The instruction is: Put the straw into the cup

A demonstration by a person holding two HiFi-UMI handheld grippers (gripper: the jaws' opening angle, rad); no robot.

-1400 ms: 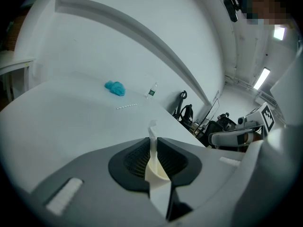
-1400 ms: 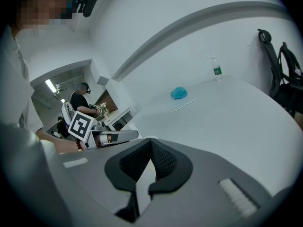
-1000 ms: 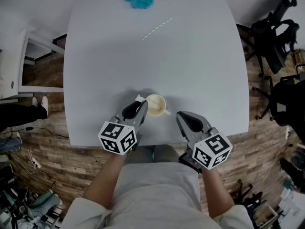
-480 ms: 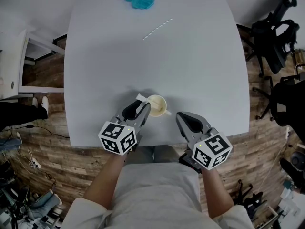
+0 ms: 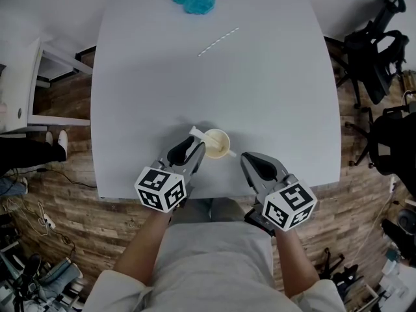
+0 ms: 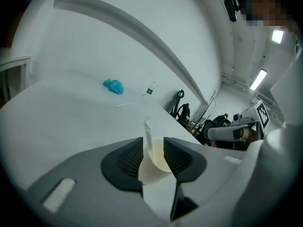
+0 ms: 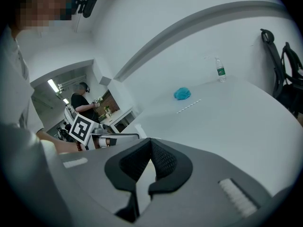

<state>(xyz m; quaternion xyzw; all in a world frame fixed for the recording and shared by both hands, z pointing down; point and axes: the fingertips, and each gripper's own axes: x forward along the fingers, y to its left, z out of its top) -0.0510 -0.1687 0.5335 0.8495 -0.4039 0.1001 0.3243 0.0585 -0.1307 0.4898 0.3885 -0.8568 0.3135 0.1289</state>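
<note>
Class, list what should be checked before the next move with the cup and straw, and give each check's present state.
1. The straw stands inside the cup: ok.
2. The cup is upright on the table: ok.
3. The left gripper has let go: its jaws have just been opening, with the cup between them; whether the pads touch it: cannot tell.
4. The right gripper has its jaws together and empty: ok.
5. The second straw lies far across the table, away from both grippers: ok.
</note>
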